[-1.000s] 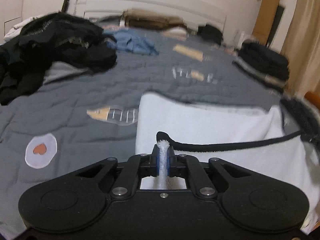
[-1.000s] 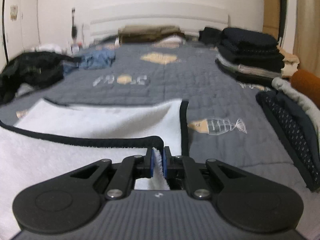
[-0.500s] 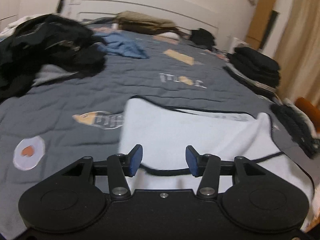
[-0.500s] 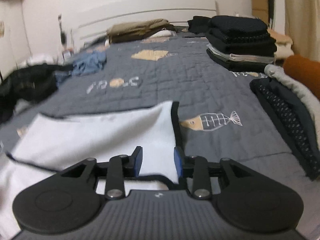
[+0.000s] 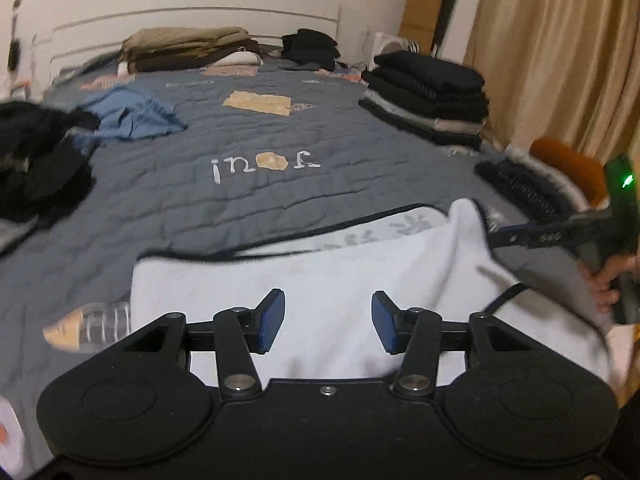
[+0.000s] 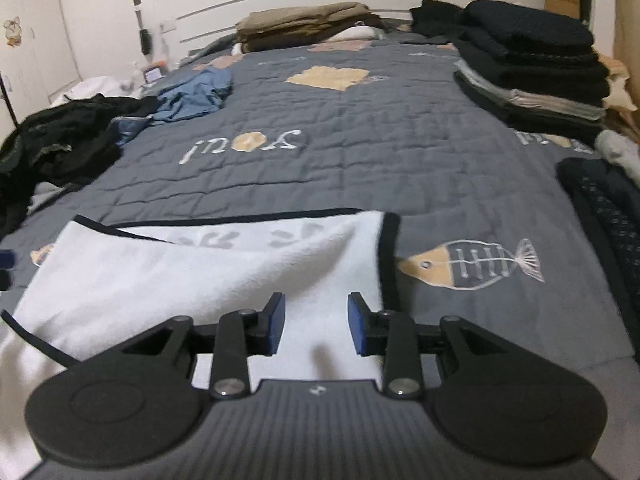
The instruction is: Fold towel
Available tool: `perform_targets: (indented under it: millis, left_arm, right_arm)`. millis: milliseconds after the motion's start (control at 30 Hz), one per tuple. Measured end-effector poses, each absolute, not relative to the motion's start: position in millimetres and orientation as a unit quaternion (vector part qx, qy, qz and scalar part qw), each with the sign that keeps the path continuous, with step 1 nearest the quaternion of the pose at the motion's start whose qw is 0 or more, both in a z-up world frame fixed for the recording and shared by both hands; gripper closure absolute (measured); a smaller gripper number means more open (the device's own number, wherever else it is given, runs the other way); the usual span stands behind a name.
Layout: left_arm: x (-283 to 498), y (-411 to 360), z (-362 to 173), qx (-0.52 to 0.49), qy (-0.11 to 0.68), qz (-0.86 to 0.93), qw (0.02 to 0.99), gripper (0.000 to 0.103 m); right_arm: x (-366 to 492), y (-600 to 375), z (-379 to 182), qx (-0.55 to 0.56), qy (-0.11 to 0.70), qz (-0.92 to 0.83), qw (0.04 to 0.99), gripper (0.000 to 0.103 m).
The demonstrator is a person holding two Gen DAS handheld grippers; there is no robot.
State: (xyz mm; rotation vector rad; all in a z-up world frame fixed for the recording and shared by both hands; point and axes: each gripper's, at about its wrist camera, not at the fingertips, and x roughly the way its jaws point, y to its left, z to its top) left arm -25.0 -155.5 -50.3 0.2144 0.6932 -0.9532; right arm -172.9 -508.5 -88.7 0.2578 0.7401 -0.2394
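A white towel (image 5: 280, 272) with a black border lies on the grey quilt (image 5: 240, 200), its near half folded over the far half, where a strip with a grey pattern shows. In the left wrist view my left gripper (image 5: 328, 314) hovers open over the towel's near part, with nothing between its blue pads. My right gripper (image 6: 316, 318) is likewise open above the towel (image 6: 192, 280) near its right border, gripping nothing. It also shows at the right edge of the left wrist view, held by a hand (image 5: 604, 280).
A stack of folded dark clothes (image 6: 532, 64) stands at the right of the bed, with a dark spotted garment (image 6: 608, 224) nearer. A black heap (image 5: 36, 160) and a blue garment (image 5: 128, 116) lie at the left. Folded tan clothes (image 5: 188, 46) rest by the headboard.
Both grippers were shut on the towel's black-edged corners; they have opened and let it go, then drawn back and risen. The towel now lies folded on the quilt.
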Motion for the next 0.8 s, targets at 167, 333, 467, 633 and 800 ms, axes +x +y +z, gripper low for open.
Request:
perform_targets:
  millis: [167,333,467,633,800]
  left_arm:
    - [-11.1,-187.7,-56.5,0.123,0.334,-0.463,0.812,0.052]
    - [3.5,-226.3,-64.4,0.159,0.329,-0.485,0.794,0.052]
    - [15.9,-262.0,-76.1,0.175,0.333,-0.501,0.779,0.052]
    - [24.6,-295.6,-99.9,0.201,0.346,-0.522,0.754,0.052]
    - [41.6,-317.5,-110.2,0.172,0.369,-0.554,0.726,0.052]
  right_arm:
    - [-166.0,-512.8,-85.7,0.134,0.359,-0.127,0.915,0.070]
    - [-168.5,-526.2,-89.3,0.149,0.355,-0.134,0.913,0.070]
    - [-169.5,-539.1,-97.5,0.159,0.359,-0.154,0.907,0.070]
    - [-168.8,-550.3,-102.8,0.177,0.358,-0.156,0.904,0.070]
    - [-166.5,-558.5,-104.4,0.196,0.350,-0.152,0.903,0.070]
